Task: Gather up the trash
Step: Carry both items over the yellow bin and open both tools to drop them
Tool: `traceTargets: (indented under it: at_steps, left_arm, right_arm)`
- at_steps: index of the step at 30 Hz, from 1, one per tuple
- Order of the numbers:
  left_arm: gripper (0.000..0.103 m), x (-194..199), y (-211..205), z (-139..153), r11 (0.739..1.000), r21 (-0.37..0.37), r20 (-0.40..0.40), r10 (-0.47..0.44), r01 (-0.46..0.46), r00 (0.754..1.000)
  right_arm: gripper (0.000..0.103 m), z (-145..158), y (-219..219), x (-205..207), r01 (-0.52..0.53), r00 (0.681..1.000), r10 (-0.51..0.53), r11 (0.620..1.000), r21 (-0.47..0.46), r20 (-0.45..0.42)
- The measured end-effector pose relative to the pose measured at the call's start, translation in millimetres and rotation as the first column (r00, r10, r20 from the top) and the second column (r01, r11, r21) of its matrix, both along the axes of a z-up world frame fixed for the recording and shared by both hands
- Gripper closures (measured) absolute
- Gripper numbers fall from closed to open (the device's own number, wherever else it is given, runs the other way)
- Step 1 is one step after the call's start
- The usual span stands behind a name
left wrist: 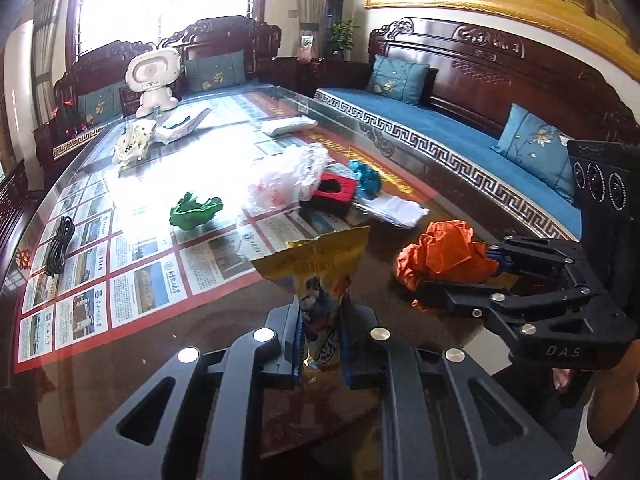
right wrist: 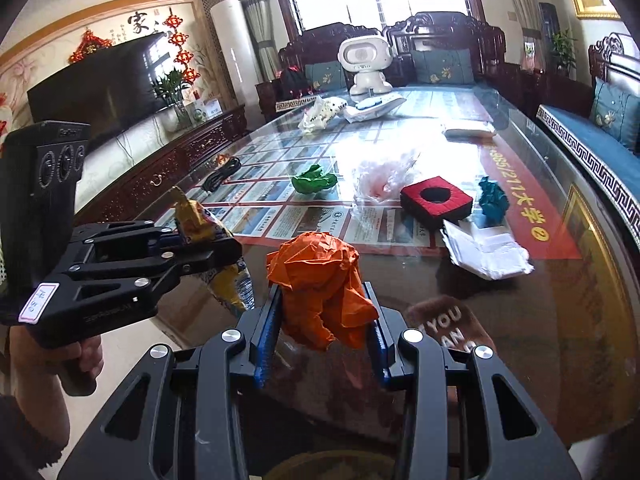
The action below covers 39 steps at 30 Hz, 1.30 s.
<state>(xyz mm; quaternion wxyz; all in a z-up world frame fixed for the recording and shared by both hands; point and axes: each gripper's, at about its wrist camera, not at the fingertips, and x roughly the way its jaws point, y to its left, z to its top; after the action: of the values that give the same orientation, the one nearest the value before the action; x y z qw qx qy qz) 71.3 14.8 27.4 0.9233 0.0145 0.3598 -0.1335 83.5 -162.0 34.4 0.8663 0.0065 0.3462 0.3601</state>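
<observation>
My left gripper (left wrist: 322,332) is shut on a yellow snack wrapper (left wrist: 316,256) and holds it above the near edge of the glass table (left wrist: 208,320); it also shows in the right wrist view (right wrist: 204,224). My right gripper (right wrist: 322,332) is shut on a crumpled orange paper (right wrist: 320,276), also seen from the left wrist view (left wrist: 444,252). On the table lie a green paper ball (left wrist: 194,210), a clear plastic bag (left wrist: 284,178), a teal paper ball (left wrist: 364,176) and a white crumpled paper (left wrist: 396,208).
A red and black box (right wrist: 436,200) sits mid-table. A white robot toy (left wrist: 154,76), a white packet (left wrist: 182,124) and a patterned bag (left wrist: 132,142) stand at the far end. A black cable (left wrist: 60,244) lies at the left. Sofas (left wrist: 460,136) ring the table.
</observation>
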Motion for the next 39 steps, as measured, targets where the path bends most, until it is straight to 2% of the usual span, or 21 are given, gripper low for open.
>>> traceTargets:
  at_steps: [9, 17, 22, 28, 31, 33, 39]
  left_arm:
    - [0.088, -51.8, -31.8, -12.2, 0.998, -0.026, -0.029, -0.054, 0.053, 0.998]
    - [0.088, -108.9, -67.3, -44.7, 0.990, -0.035, -0.074, -0.135, 0.133, 0.988]
    - [0.088, -134.2, -81.8, -72.5, 0.985, -0.051, -0.114, -0.171, 0.166, 0.979]
    - [0.088, -152.1, -90.3, -113.2, 0.981, -0.065, -0.202, -0.192, 0.183, 0.960]
    - [0.088, -157.2, -92.8, -131.1, 0.980, -0.060, -0.241, -0.197, 0.188, 0.950]
    - [0.088, -158.5, -94.9, -140.8, 0.979, -0.058, -0.263, -0.203, 0.194, 0.943]
    - [0.088, -156.5, -100.2, -159.7, 0.979, -0.075, -0.306, -0.206, 0.192, 0.929]
  right_arm:
    - [0.065, -11.3, -40.3, -65.6, -0.006, 1.000, 0.006, 1.000, -0.015, -0.016]
    - [0.065, -39.6, -74.1, -120.0, 0.009, 0.998, -0.012, 0.998, -0.055, -0.061]
    - [0.065, -71.1, -85.6, -145.6, 0.028, 0.993, -0.038, 0.995, -0.098, -0.108]
    - [0.064, -114.4, -92.6, -161.6, 0.044, 0.979, -0.070, 0.990, -0.137, -0.191]
    - [0.058, -132.0, -89.6, -164.2, 0.033, 0.974, -0.073, 0.982, -0.184, -0.216]
    - [0.046, -138.7, -89.8, -164.9, 0.034, 0.971, -0.079, 0.980, -0.197, -0.226]
    - [0.046, -150.5, -101.5, -157.9, 0.078, 0.959, -0.125, 0.979, -0.191, -0.253]
